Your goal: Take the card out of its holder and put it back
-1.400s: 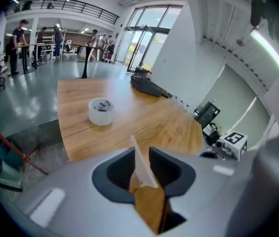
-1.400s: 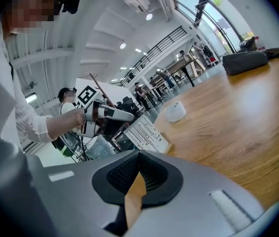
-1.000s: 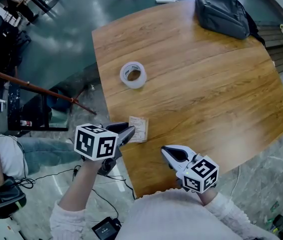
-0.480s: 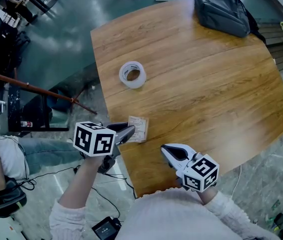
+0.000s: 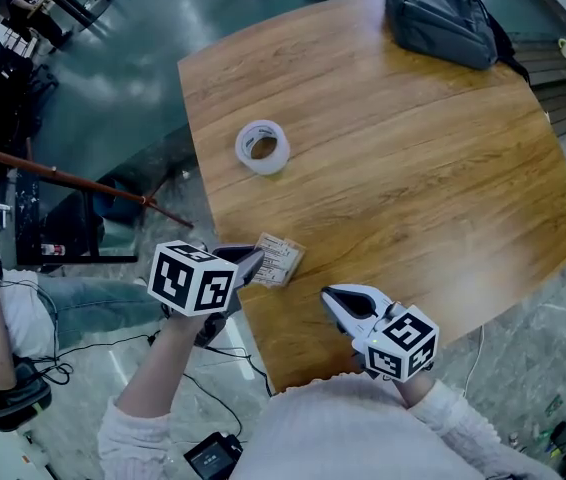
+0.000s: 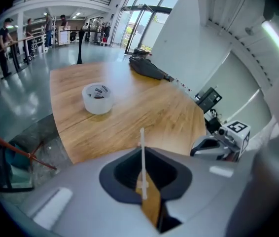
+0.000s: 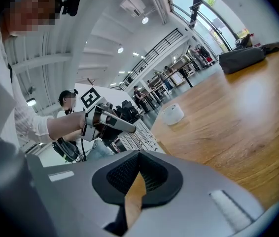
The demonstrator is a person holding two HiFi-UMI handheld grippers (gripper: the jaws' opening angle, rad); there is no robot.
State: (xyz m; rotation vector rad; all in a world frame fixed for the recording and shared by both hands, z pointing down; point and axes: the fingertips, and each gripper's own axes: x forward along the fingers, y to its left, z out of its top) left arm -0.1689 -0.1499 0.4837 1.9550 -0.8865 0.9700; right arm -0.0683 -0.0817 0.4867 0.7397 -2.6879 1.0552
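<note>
So the left gripper [image 5: 253,261] is at the table's [image 5: 413,168] near-left edge, lower left of centre in the head view. Its jaws are closing on the card holder [image 5: 281,258]. In the left gripper view the holder shows edge-on as a thin pale strip [image 6: 142,157] running straight up between the two jaws, which are pinched in against it on both sides, so it's gripped. From above, the holder sticks out from the jaw tips over the wood at a bit of an angle. I can't tell whether its far corner is touching the tabletop.

The right gripper [image 5: 331,298] is just below and to the right of that, near the table's bottom edge. It's well clear of the holder and its tips point up-left. In its own view the jaws [image 7: 139,154] are clamped together with nothing in them, only the wood showing behind.

Elsewhere on the table there's a roll of clear tape [image 5: 263,148] lying flat, up and left of centre. A dark grey bag [image 5: 438,16] sits at the far edge, top right of the head view. Neither is anywhere near the grippers.
</note>
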